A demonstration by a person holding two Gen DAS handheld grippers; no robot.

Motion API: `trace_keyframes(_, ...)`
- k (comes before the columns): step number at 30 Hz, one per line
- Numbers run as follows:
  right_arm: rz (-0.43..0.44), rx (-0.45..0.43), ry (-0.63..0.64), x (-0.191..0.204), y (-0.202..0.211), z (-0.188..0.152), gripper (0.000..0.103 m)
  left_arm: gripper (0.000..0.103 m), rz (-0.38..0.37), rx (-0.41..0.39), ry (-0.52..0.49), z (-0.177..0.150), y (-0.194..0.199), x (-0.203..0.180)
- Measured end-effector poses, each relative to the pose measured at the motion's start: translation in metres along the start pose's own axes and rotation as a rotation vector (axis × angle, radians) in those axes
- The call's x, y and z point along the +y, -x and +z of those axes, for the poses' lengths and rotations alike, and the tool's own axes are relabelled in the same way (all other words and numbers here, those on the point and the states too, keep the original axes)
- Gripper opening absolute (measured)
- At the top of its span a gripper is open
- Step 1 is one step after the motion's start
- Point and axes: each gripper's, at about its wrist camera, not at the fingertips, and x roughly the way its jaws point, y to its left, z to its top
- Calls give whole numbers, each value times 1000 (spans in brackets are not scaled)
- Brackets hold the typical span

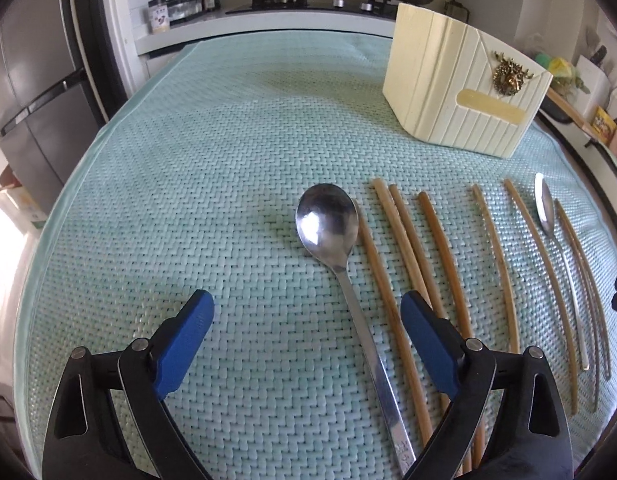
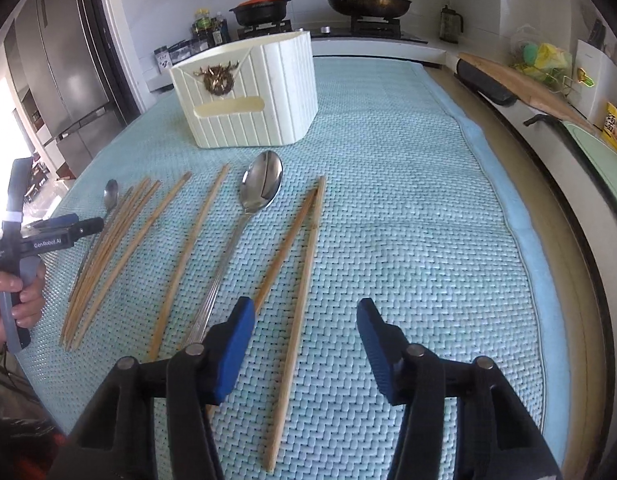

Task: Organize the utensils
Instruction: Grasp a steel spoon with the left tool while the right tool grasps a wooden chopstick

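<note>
The left hand-held gripper (image 1: 307,314) hangs wide and empty over the table (image 1: 188,168). A spoon (image 1: 340,256) lies between its jaws, nearer the right-hand one, handle toward the camera and bowl pointing away, so its long axis runs along the fingers. The right hand-held gripper (image 2: 305,322), half spread and also empty, straddles a chopstick (image 2: 294,336) lying the same way. The cream holder (image 2: 248,100) stands well beyond both.

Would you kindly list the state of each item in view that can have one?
Left gripper: open, holding nothing, spoon handle between its fingers.
Right gripper: open, holding nothing, over a chopstick.
Cream utensil holder: upright on the mat.
Spoons: flat, bowls up.
Chopsticks: flat, loose.
Frying pan: lidded.
</note>
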Motion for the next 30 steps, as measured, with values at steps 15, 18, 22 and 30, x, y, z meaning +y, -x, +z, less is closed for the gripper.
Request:
trace_keyframes(15,-45,47,99,1,-42,25,39,71,4,-18,-7,25,-18,0)
trace_keyframes(18,-31,42,107,1,-48,33,39,61,-6,-22,-6,28,-20,-2)
trace_keyframes(22,-31,43,141,4,-59,48,38,40,-12,-28,-15,31,-23,0)
trace_keyframes(30,-29,60,107,-1,-74,72,12,38,-38,-35,-4,34,-25,8)
